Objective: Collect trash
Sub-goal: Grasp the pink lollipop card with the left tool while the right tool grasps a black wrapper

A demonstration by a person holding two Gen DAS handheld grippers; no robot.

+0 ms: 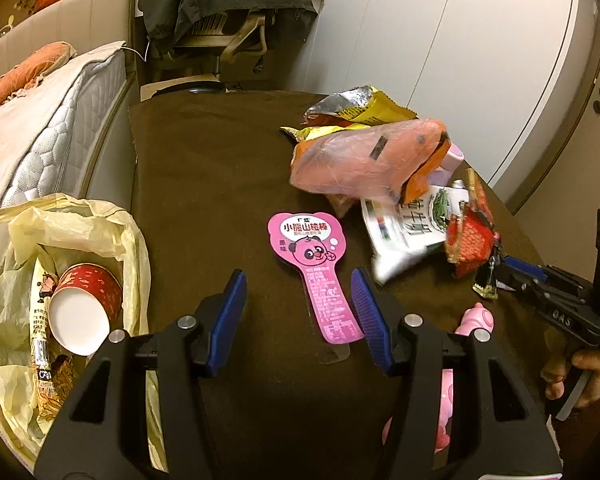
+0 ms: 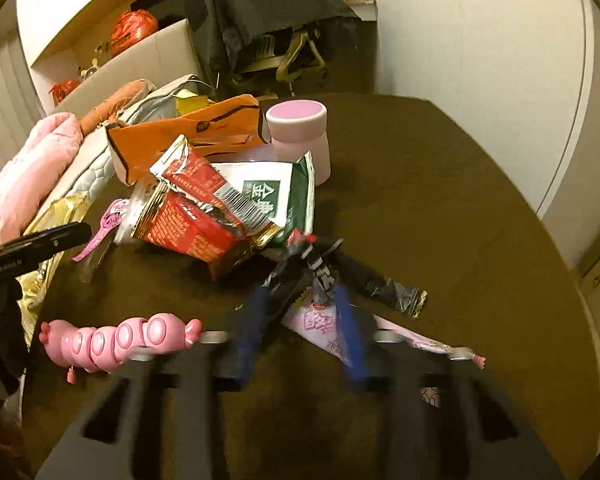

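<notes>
At lower left, a yellow trash bag (image 1: 72, 224) holds a red paper cup (image 1: 85, 312). "小熊山楂棒" is printed on the pink wrapper (image 1: 314, 272) before the open-jawed left gripper (image 1: 298, 308). A red wrapper (image 2: 188, 224) is clamped by the right gripper (image 2: 300, 276).

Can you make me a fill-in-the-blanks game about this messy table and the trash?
1. The red paper cup lies inside the ____ trash bag.
2. The paddle-shaped wrapper with the cartoon bear face is colored ____.
3. The left hand-held gripper has its blue fingers spread ____ above that wrapper.
4. The right hand-held gripper pinches a bunch of ____.

Missing words: yellow; pink; open; wrappers
</notes>
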